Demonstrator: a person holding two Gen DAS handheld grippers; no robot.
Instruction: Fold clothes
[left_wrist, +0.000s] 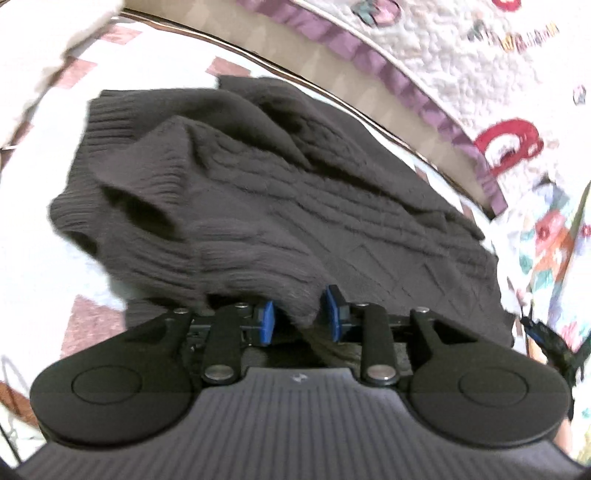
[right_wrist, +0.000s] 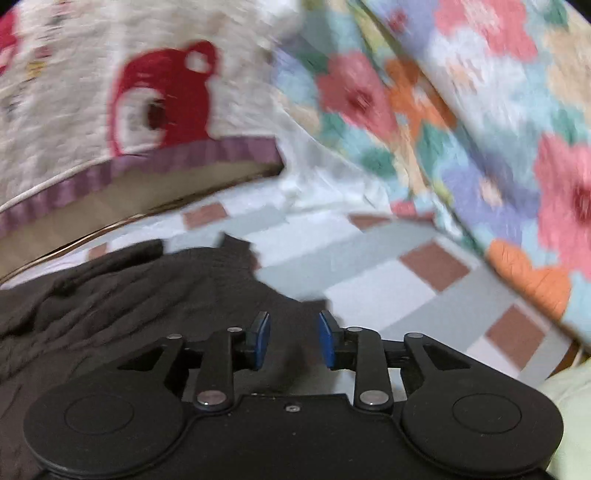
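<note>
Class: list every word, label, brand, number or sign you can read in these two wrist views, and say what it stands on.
No readable text in either view.
Small pale emblem on the left tool's grey housing: too small to read.
Yellowish marks on the white quilted cover: blurred, unreadable.
Red shape on that cover: a picture, not lettering.

A bedroom at home, as far as I can see.

I look over a checked bed sheet (right_wrist: 373, 273), a white fleece blanket (left_wrist: 461, 62) with red bears, and a flowered quilt (right_wrist: 480, 122) heaped alongside.
</note>
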